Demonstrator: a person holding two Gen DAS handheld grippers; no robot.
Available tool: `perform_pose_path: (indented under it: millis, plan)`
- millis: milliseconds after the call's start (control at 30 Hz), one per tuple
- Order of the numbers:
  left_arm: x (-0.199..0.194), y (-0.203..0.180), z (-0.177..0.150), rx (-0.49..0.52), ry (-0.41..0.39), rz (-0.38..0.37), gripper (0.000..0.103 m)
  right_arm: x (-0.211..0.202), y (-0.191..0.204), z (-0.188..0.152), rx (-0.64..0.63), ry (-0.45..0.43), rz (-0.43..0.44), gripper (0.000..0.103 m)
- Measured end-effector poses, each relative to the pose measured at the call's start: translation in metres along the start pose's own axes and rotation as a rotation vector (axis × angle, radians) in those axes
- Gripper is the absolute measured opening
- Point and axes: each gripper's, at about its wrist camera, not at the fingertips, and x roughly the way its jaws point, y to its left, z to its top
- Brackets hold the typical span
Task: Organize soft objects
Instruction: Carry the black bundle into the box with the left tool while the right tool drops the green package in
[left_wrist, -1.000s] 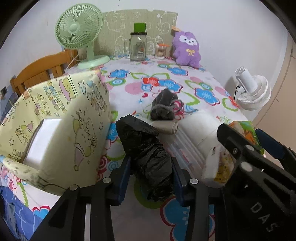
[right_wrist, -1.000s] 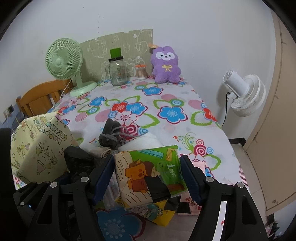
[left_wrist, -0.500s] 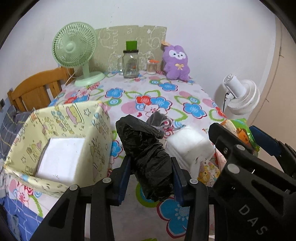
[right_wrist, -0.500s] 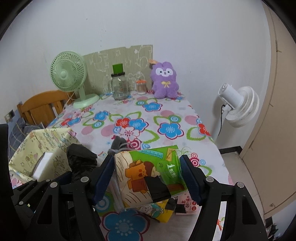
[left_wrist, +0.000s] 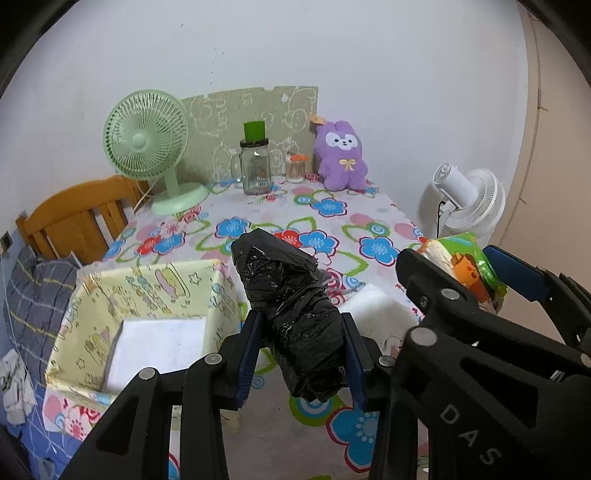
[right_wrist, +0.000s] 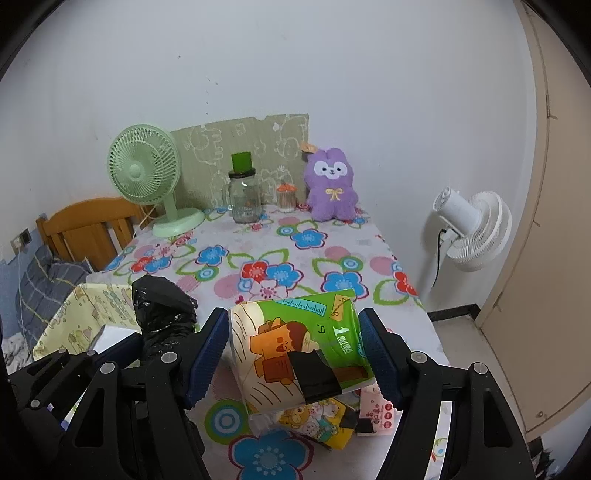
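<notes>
we have the left gripper (left_wrist: 301, 354) clamped on the black bag roll (left_wrist: 295, 314) and the right gripper (right_wrist: 293, 356) clamped on the green tissue pack (right_wrist: 299, 347), and either soft bundle could squirm loose over the yellow box (left_wrist: 147, 295).

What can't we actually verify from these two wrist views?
- Contents of the black plastic bundle: opaque wrap, both views.
- Floor of the yellow box: a white slab covers most of it, left view; right view shows only its corner, behind the left tool.
- Packets under the green tissue pack: largely hidden by it and the right tool, right view.
- Jar contents: too small.
</notes>
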Motion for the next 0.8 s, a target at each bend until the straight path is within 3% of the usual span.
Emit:
perform_pose_path:
  millis: [467,800]
  plan:
    - [-0.005,0.027,0.008,0.039,-0.009,0.002,0.042,0.001,0.035,0.013,-0.056,0.004,0.027,0.075]
    - [-0.002,0.063,0.01,0.02,-0.005,0.024,0.042,0.018,0.073,0.021,-0.101,0.053,0.117,0.075]
